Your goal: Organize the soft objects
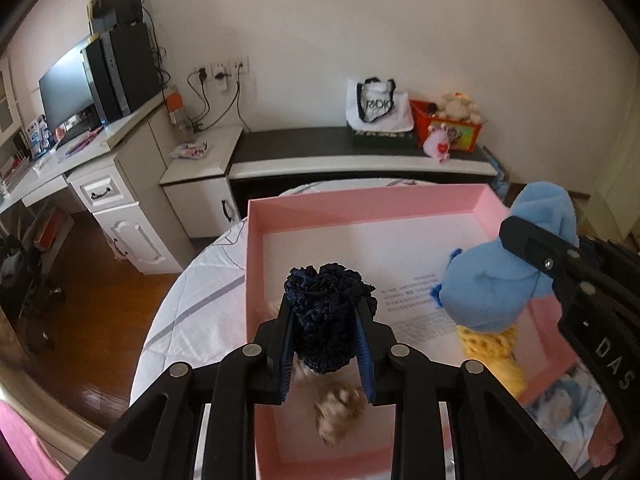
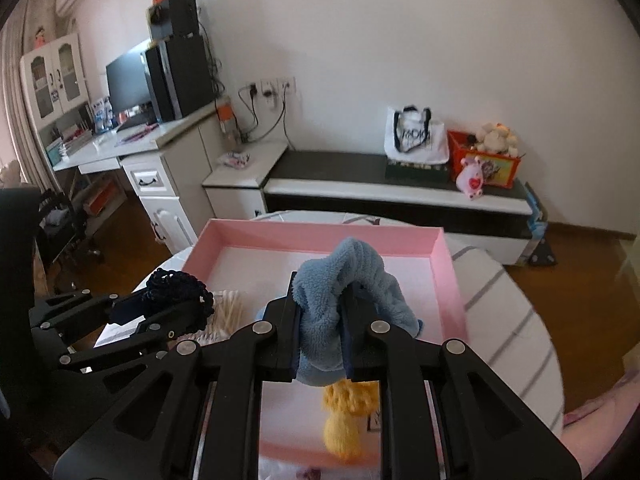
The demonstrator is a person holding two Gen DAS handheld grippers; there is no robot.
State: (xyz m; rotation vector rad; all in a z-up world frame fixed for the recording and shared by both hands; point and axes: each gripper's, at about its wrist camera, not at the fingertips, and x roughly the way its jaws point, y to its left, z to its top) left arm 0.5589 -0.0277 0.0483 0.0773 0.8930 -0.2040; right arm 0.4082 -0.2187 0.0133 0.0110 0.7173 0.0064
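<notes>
My left gripper [image 1: 323,302] is shut on a dark navy knitted piece [image 1: 328,312], and a tuft of blond doll hair [image 1: 340,408] hangs blurred below it. It hovers over the near left part of an open pink box [image 1: 360,206] on a round table. My right gripper [image 2: 323,292] is shut on a light blue fleece toy [image 2: 344,276]; a yellow knitted part [image 2: 348,412] dangles under it, over the pink box [image 2: 320,230]. The right gripper [image 1: 520,240] with the blue toy [image 1: 480,284] is at the right in the left wrist view. The left gripper [image 2: 160,312] is at the left in the right wrist view.
The table wears a white cloth with grey stripes [image 2: 512,300]. Behind it runs a low black-topped cabinet [image 1: 320,144] bearing a white tote bag [image 1: 376,104] and a red box of plush toys [image 1: 452,124]. A desk with a monitor [image 1: 68,84] stands left, over wooden floor [image 1: 100,320].
</notes>
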